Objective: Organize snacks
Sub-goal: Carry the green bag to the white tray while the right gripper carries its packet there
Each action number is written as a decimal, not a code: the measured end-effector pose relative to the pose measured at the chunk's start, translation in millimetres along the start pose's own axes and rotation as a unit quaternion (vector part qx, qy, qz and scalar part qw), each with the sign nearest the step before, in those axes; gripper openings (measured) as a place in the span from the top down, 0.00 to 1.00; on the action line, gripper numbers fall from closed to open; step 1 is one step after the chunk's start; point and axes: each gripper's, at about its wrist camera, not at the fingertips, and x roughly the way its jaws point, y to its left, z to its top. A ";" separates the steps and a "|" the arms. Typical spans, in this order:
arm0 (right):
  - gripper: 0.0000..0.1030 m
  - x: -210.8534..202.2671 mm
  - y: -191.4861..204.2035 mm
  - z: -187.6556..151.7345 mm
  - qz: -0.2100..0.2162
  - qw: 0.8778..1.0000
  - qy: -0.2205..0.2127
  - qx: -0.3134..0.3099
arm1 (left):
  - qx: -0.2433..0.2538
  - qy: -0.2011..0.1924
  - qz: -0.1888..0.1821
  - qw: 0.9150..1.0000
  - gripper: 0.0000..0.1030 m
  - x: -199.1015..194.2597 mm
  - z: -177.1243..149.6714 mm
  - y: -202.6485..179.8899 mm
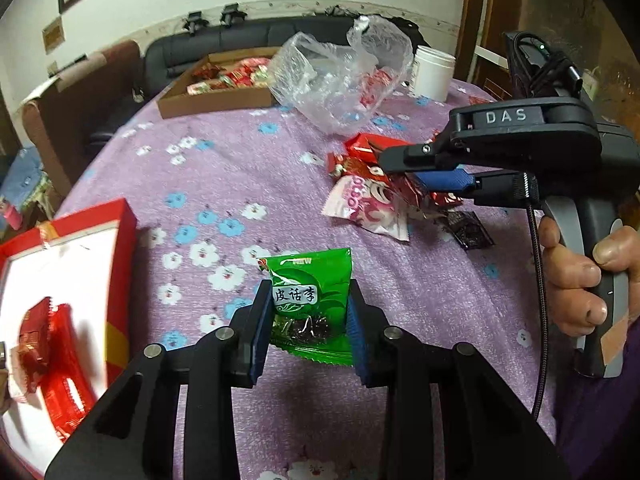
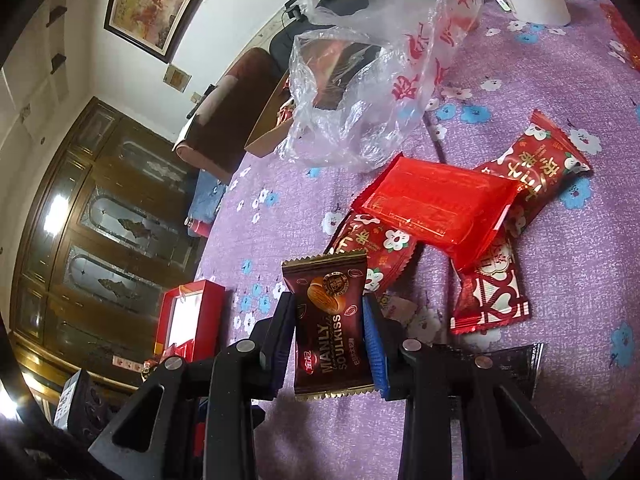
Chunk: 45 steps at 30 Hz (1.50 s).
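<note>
Snacks sit clamped in both grippers above a purple, flower-printed worktop [image 1: 256,168]. The left gripper [image 1: 308,320] is closed on a green packet [image 1: 310,300] with a white label of Chinese characters, the word NEW near its top edge and dark fruit showing through a clear lower window. The packet stands upright between the blue pads, its long axis running from near to far, top edge pointing away from the camera and leaning slightly right. Just left of it lies an open red box [image 1: 120,240] with a white lining, holding a red wrapper [image 1: 48,344].

The right gripper [image 2: 330,332] is closed on a dark brown chocolate bar [image 2: 330,324] printed with an almond and the words MANLY SOULKISS. Its long axis also runs near to far, serrated ends at top and bottom, lettering reading along its length. In the left view this gripper [image 1: 400,164] hovers over the snack pile at the right, held by the right hand [image 1: 580,280].

Beyond the bar lies a pile of red packets [image 2: 436,204], one plain and glossy across flowered ones, with a black sachet [image 2: 520,364] near the right edge. Farther off stand a crumpled clear bag [image 2: 368,64], a white jar [image 1: 434,72] and, far left, a cardboard tray [image 1: 212,98] of red sweets.
</note>
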 end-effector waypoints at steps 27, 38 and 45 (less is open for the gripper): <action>0.68 6.4 2.2 -0.3 -0.017 1.000 -0.001 -0.006 | -0.002 -0.056 0.068 0.996 0.69 -38.8 -6.0 14.9; 0.68 16.7 8.2 -2.7 -0.030 0.999 0.006 -0.019 | -0.035 -0.051 0.049 0.997 0.69 -66.1 -28.5 45.8; 0.68 21.9 16.4 -8.2 -0.005 1.000 0.005 -0.014 | -0.068 -0.074 0.061 0.993 0.69 -105.3 -42.7 86.7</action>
